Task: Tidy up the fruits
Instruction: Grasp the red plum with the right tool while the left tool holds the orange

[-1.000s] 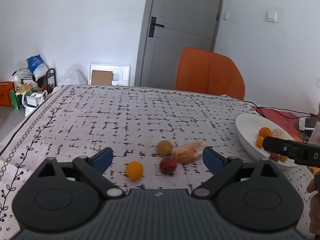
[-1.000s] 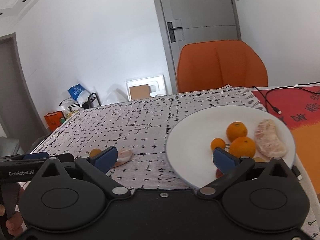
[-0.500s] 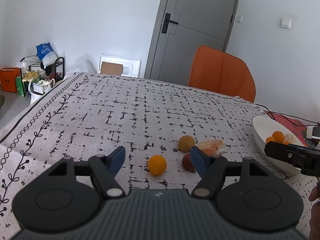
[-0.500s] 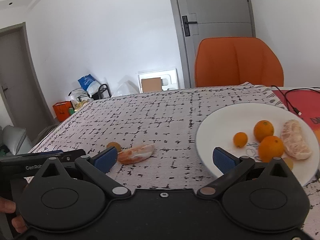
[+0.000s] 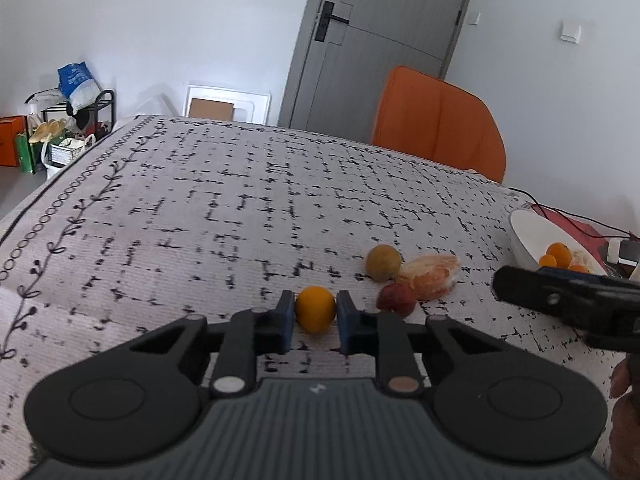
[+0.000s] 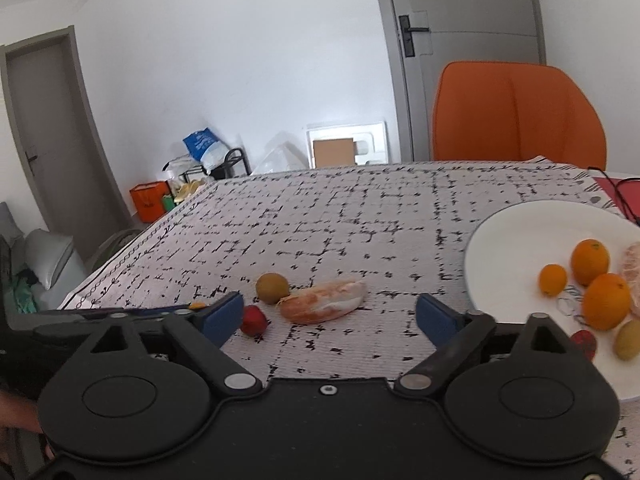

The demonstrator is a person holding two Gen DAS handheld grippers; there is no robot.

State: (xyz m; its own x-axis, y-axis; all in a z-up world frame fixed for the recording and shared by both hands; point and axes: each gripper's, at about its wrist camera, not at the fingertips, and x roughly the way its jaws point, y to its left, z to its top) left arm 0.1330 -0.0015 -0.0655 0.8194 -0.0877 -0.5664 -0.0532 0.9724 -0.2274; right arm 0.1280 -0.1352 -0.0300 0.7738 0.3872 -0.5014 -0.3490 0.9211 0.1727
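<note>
My left gripper (image 5: 316, 322) clamps the small orange (image 5: 315, 309) for carrying to the plate (image 6: 516, 236); my right gripper (image 6: 330, 314) hovers spread, empty.

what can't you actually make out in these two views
- Small orange, left wrist view: whether the left tongs grip it or only flank it. In the right wrist view, the left unit hides nearly all of it.
- White plate, right wrist view: right side cut by the frame, with the peeled segment; near rim behind the right tongs.
- Red fruit on the plate: partly hidden.
</note>
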